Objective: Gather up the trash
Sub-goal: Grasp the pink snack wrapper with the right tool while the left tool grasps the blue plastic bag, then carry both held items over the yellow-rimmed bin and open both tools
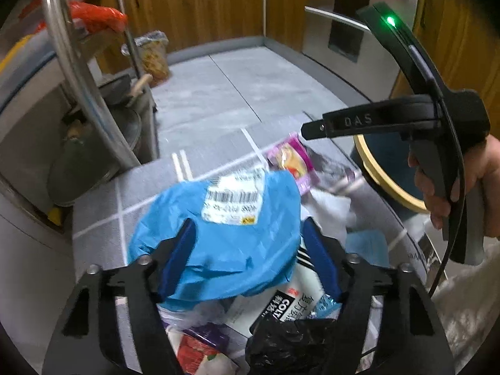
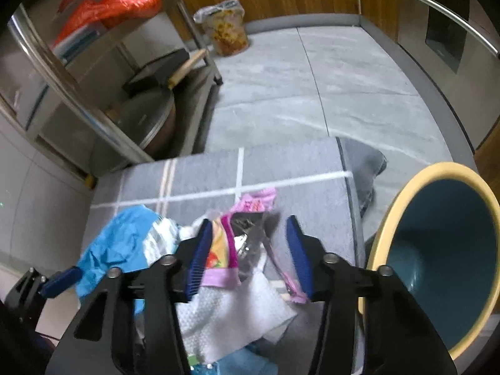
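Two grippers are working over the grey mat (image 2: 281,168). The left gripper (image 1: 247,250) is spread wide around the crinkly blue plastic bag (image 1: 225,243) — not pinching. The right gripper (image 2: 248,256) is spread around the pink shiny wrapper (image 2: 225,250). Thin wrappers could be slipping out before the teal bin with the yellow rim (image 2: 437,250).

Blue crumpled bag (image 1: 218,250) with white barcode label, on gray mat atop the trash pile. Pink snack wrapper (image 2: 250,206) torn open, lying just past white paper towel (image 2: 231,312). Teal bin (image 2: 443,259), yellow rim, beside mat, tilted.
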`<state>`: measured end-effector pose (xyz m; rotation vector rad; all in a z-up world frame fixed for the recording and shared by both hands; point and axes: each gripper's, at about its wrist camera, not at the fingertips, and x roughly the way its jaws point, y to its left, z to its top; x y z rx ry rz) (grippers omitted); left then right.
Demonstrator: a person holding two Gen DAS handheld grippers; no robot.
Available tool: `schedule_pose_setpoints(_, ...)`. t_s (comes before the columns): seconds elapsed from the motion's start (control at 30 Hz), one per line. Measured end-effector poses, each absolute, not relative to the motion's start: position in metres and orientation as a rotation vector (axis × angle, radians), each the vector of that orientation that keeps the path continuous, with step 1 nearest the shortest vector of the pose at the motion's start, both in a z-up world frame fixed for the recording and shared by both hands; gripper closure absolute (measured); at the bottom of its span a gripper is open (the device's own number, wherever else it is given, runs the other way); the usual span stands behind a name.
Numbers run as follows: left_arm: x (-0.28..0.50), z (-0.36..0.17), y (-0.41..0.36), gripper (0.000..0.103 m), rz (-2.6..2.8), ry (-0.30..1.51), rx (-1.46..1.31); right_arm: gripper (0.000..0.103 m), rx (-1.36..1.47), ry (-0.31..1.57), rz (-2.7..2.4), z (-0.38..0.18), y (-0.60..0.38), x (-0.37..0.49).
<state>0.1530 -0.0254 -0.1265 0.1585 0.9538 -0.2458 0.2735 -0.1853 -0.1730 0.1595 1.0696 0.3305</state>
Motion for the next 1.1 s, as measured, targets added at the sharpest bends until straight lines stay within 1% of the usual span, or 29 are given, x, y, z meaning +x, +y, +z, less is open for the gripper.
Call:
schedule_pose_setpoints(0.1,0.153,-0.132,-0.029,0.047,-0.251,0.967,0.182,0.059,0.222,1.100,0.359,-0.179,-0.189,0.276)
schedule_pose_setpoints(0.13,0.153,-0.134,-0.030,0.053,-0.252,0.971,0.187,0.062,0.223,1.103,0.364,-0.180,-0.190,0.276)
schedule_pose_setpoints(0.2,0.153,-0.137,-0.032,0.059,-0.252,0.987,0.197,0.068,0.221,1.107,0.362,-0.180,-0.189,0.275)
schedule_pose_setpoints(0.23,0.153,-0.138,-0.032,0.069,-0.252,0.990,0.203,0.070,0.227,1.112,0.360,-0.180,-0.190,0.275)
schedule_pose_setpoints(0.27,0.153,-0.139,-0.032,0.076,-0.247,0.990,0.211,0.071,0.240,1.116,0.358,-0.179,-0.191,0.274)
schedule_pose_setpoints(0.3,0.153,-0.138,-0.032,0.078,-0.247,0.988,0.209,0.071,0.249,1.114,0.356,-0.178,-0.192,0.273)
schedule_pose_setpoints(0.37,0.153,-0.135,-0.030,0.081,-0.248,0.981,0.195,0.071,0.263,1.107,0.361,-0.173,-0.196,0.271)
schedule_pose_setpoints(0.5,0.155,-0.131,-0.025,0.082,-0.237,0.984,0.165,0.071,0.177,1.138,0.355,-0.170,-0.192,0.269)
schedule_pose_setpoints(0.6,0.156,-0.131,-0.024,0.084,-0.230,0.987,0.167,0.071,0.073,1.208,0.349,-0.184,-0.185,0.271)
schedule_pose_setpoints(0.7,0.156,-0.128,-0.024,0.086,-0.228,0.977,0.162,0.071,-0.001,1.236,0.339,-0.198,-0.182,0.274)
schedule_pose_setpoints(0.73,0.156,-0.128,-0.023,0.087,-0.227,0.975,0.161,0.073,-0.005,1.242,0.344,-0.202,-0.183,0.274)
schedule_pose_setpoints(0.77,0.155,-0.127,-0.022,0.088,-0.223,0.973,0.158,0.086,-0.001,1.249,0.353,-0.205,-0.183,0.274)
schedule_pose_setpoints(0.83,0.155,-0.124,-0.020,0.089,-0.214,0.966,0.149,0.099,0.015,1.251,0.361,-0.205,-0.186,0.273)
schedule_pose_setpoints(0.93,0.156,-0.116,-0.016,0.092,-0.204,0.944,0.122,0.102,0.031,1.194,0.385,-0.189,-0.187,0.268)
schedule_pose_setpoints(1.1,0.154,-0.098,-0.011,0.094,-0.195,0.883,0.097,0.102,0.102,1.107,0.406,-0.152,-0.197,0.258)
